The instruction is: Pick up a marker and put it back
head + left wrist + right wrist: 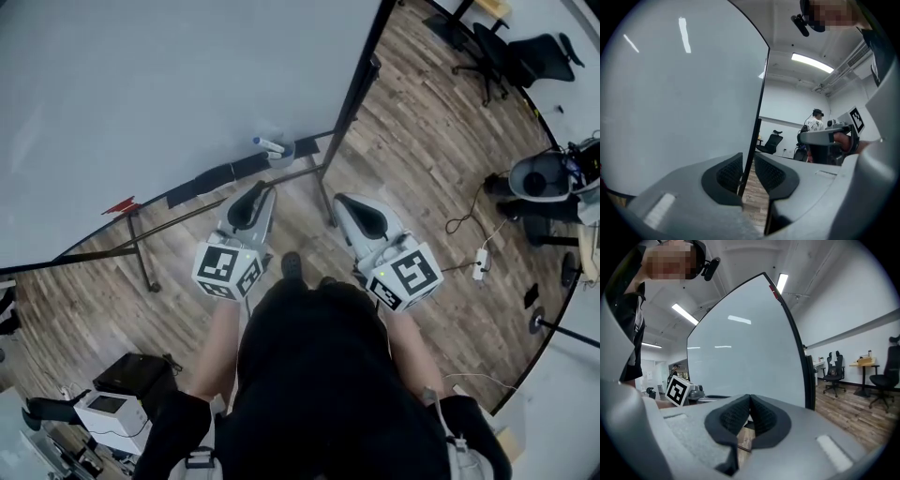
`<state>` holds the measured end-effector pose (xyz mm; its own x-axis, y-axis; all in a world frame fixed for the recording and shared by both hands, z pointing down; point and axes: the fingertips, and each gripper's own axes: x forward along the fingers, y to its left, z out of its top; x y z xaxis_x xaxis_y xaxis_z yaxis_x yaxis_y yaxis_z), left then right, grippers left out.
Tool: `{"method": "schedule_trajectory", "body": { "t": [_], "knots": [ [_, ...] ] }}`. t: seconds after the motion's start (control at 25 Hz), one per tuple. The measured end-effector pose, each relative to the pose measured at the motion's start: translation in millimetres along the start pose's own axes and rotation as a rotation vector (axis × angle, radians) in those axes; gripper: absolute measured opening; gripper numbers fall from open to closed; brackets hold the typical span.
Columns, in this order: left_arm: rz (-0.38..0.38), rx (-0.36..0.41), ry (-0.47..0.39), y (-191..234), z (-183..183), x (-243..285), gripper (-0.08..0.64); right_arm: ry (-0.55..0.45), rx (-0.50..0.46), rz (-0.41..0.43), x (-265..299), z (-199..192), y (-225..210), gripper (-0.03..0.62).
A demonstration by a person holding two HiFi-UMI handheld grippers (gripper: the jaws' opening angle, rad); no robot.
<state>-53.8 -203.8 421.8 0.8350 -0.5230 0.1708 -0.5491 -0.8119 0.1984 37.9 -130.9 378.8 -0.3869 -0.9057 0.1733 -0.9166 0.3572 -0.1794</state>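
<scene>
Tongs on the left (748,163) stand slightly parted, nothing between them. One blue-capped marker (269,145) lies at the lower edge of the single whiteboard (141,94), ahead of both tongs and apart from them. Right tongs (750,403), the second pair, are clenched together, empty.

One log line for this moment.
left gripper: open, empty | right gripper: shut, empty | marker: on whiteboard tray, untouched
</scene>
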Motion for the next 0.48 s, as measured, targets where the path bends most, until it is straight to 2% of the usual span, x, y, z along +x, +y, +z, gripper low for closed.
{"method": "schedule_trajectory", "body": {
  "t": [0.04,0.16,0.48],
  "knots": [
    [-0.006,0.004,0.008,6,-3,4,0.085,0.000,-0.001,-0.011,4,0,-1,0.002],
    [-0.013,0.024,0.035,26,-14,15,0.112,0.002,0.003,-0.042,14,-3,-1,0.002],
    [-0.005,0.069,0.092,54,-41,44,0.143,0.040,0.023,-0.071,26,-12,5,0.002]
  ]
}}
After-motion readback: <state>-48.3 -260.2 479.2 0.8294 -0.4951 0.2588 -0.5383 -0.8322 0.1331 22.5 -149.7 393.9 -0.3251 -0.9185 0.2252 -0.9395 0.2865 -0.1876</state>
